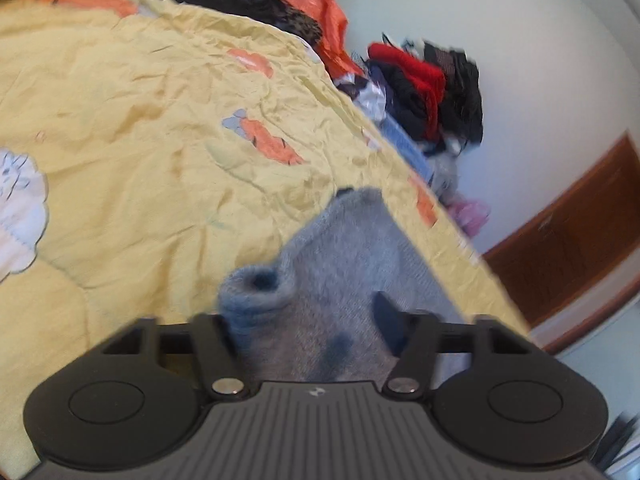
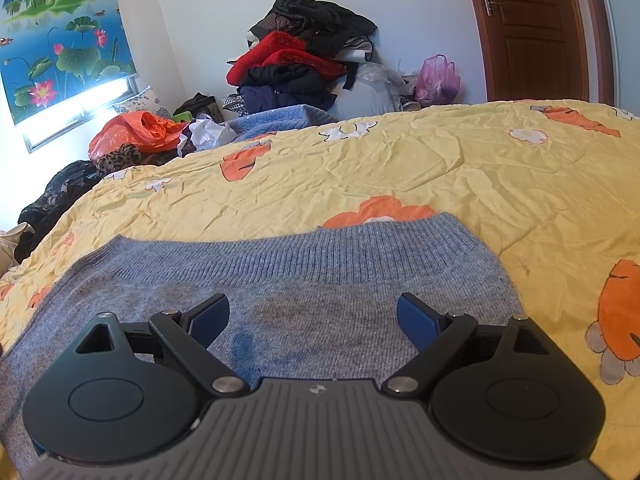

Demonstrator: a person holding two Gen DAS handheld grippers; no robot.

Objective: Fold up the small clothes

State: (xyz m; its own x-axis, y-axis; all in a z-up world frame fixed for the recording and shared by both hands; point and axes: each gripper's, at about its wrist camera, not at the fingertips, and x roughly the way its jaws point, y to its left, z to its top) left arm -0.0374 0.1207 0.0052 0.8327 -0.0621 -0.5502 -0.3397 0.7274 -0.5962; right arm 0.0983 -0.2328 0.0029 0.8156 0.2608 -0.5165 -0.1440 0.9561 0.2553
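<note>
A small grey-blue knit sweater (image 2: 304,280) lies flat on the yellow bedspread (image 2: 400,168), its ribbed hem toward the far side. My right gripper (image 2: 312,320) is open just above the sweater's middle, with both blue pads (image 2: 208,320) spread wide and nothing between them. In the blurred left wrist view, my left gripper (image 1: 316,320) has the sweater's fabric (image 1: 344,256) bunched between its fingers and lifted off the bedspread (image 1: 140,140). One dark fingertip (image 1: 386,312) shows against the cloth. The other is hidden by a rolled fold.
A heap of dark and red clothes (image 2: 304,52) is piled against the far wall, with a pink plastic bag (image 2: 436,76) and an orange bag (image 2: 132,128) nearby. A wooden door (image 2: 532,28) stands at the right. The bed's edge (image 1: 460,232) runs close to the lifted cloth.
</note>
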